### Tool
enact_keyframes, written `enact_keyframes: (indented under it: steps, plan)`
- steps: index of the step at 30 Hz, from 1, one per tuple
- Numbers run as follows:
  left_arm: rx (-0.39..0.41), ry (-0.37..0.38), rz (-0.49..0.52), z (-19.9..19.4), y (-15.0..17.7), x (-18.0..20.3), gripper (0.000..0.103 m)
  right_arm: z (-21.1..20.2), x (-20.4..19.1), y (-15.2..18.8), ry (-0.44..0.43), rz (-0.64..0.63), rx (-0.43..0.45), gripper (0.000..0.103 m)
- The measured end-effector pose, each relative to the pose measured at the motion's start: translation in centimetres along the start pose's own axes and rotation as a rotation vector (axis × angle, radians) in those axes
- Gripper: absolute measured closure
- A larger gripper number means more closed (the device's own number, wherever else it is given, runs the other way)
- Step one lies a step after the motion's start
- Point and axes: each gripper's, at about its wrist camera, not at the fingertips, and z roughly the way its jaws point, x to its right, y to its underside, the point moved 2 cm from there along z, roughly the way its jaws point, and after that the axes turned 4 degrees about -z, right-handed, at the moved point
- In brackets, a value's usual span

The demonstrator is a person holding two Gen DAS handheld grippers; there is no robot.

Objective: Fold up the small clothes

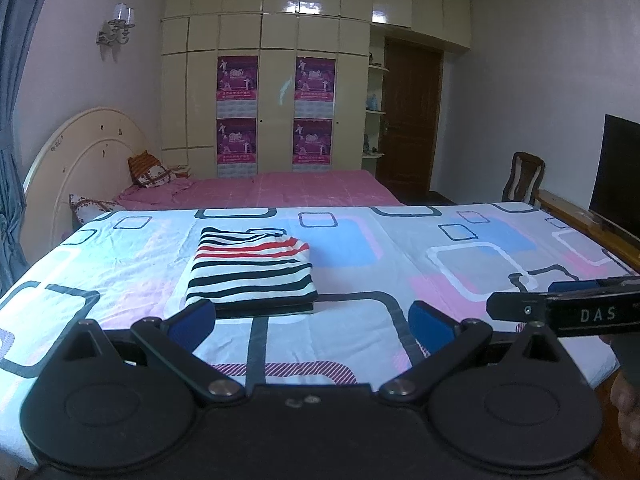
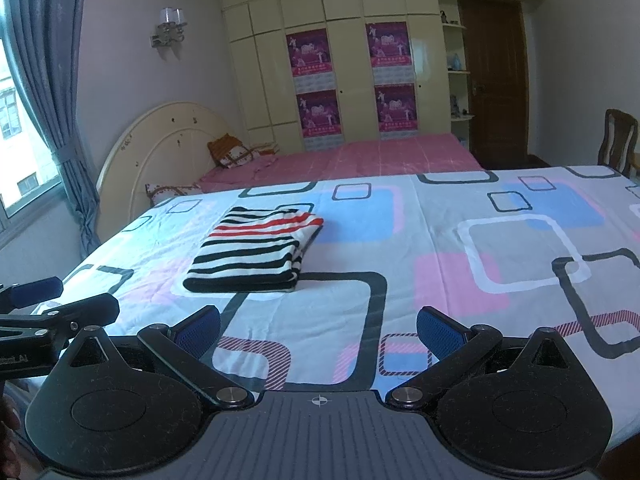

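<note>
A striped garment (image 1: pixel 252 268), white with black and red stripes, lies folded into a neat rectangle on the patterned sheet (image 1: pixel 400 272). It also shows in the right wrist view (image 2: pixel 256 252). My left gripper (image 1: pixel 312 324) is open and empty, just in front of the garment's near edge. My right gripper (image 2: pixel 318 332) is open and empty, held above the sheet to the right of the garment. The right gripper shows from the side at the right edge of the left wrist view (image 1: pixel 560 308). The left gripper shows at the left edge of the right wrist view (image 2: pixel 48 308).
The sheet covers a wide flat surface. Behind it are a pink bed (image 1: pixel 272 188) with pillows and a cream headboard (image 1: pixel 80 168), a wardrobe (image 1: pixel 264 92), a door (image 1: pixel 408 120), a chair (image 1: pixel 524 176), a dark screen (image 1: pixel 620 176) and a curtained window (image 2: pixel 24 128).
</note>
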Motion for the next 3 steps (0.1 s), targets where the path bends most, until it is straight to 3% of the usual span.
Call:
enact_keyframes:
  steps: [3]
  plan:
    - [-0.005, -0.001, 0.003, 0.24, 0.06, 0.25, 0.000, 0.11, 0.23, 0.12, -0.003, 0.001, -0.002, 0.000]
